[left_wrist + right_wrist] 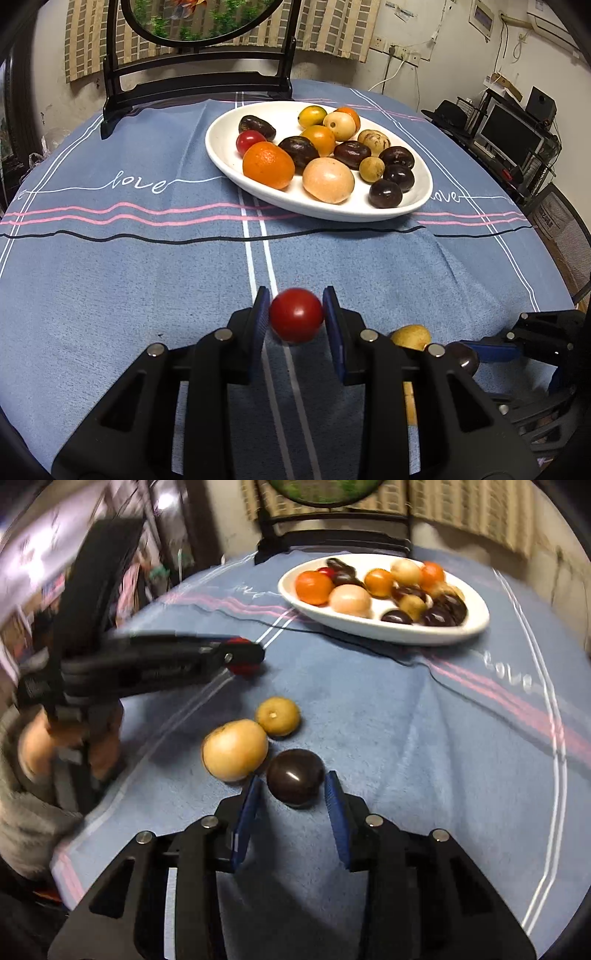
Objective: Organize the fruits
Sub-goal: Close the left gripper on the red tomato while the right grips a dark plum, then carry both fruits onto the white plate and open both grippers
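Note:
My left gripper (295,310) is shut on a red cherry tomato (295,319), held just above the blue tablecloth; in the right wrist view the left gripper (245,657) is blurred. My right gripper (293,784) has its blue pads against both sides of a dark purple fruit (295,775) lying on the cloth. One of its fingers (495,350) shows beside that dark fruit (463,356). A tan round fruit (234,749) and a small yellowish fruit (277,716) lie loose just beyond. The white oval plate (229,162) farther back holds several mixed fruits.
A dark wooden stand (195,74) rises behind the plate. The round table's edge curves along the right, with a shelf and monitor (509,133) beyond it. A hand and grey sleeve (33,746) hold the left gripper at the left.

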Demonstrator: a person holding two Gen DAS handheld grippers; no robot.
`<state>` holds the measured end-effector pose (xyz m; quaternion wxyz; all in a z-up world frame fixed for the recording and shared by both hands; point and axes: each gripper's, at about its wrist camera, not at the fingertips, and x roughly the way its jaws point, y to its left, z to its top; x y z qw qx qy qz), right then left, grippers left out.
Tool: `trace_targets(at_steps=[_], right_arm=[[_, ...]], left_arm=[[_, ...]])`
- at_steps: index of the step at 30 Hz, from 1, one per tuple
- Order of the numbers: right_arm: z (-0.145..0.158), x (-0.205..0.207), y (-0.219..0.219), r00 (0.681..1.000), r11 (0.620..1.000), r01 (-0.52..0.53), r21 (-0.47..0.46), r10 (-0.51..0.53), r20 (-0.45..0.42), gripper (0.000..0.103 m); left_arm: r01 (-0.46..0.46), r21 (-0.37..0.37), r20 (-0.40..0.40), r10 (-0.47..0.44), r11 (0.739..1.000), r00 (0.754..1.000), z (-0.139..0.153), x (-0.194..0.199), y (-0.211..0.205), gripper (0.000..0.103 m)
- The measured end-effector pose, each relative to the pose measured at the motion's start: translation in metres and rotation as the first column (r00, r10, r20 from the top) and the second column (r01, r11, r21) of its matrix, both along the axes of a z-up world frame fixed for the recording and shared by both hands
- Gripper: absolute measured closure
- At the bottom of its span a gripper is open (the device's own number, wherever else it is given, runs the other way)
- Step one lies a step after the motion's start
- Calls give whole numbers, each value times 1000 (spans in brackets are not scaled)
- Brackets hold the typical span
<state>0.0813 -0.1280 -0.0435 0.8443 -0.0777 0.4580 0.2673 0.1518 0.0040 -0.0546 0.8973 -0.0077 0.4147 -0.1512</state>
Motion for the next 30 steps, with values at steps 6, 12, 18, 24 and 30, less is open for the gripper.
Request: trace_targets(at_steps=[6, 12, 18, 24, 30], right_arm=[[1, 2, 5, 999, 1000, 21, 2, -21, 34, 74], [6, 1, -31, 997, 996, 67, 60, -69, 26, 75], [14, 1, -38, 995, 993, 85, 87, -89, 40, 75], [52, 45, -51, 979, 981, 151, 119, -165, 118, 75], [58, 126, -41, 962, 972, 213, 102, -227, 155, 74]], left_arm=[[10, 8, -17, -9, 1000, 1000, -4, 2, -3, 73], [33, 59, -20, -32, 998, 999, -10, 4, -13, 73], [18, 42, 26, -19, 999, 999, 2, 6, -11, 74], [8, 23, 98, -10, 1000, 995, 43, 43, -23, 74], [-12, 39, 93, 8, 999, 996, 39, 88, -39, 73]])
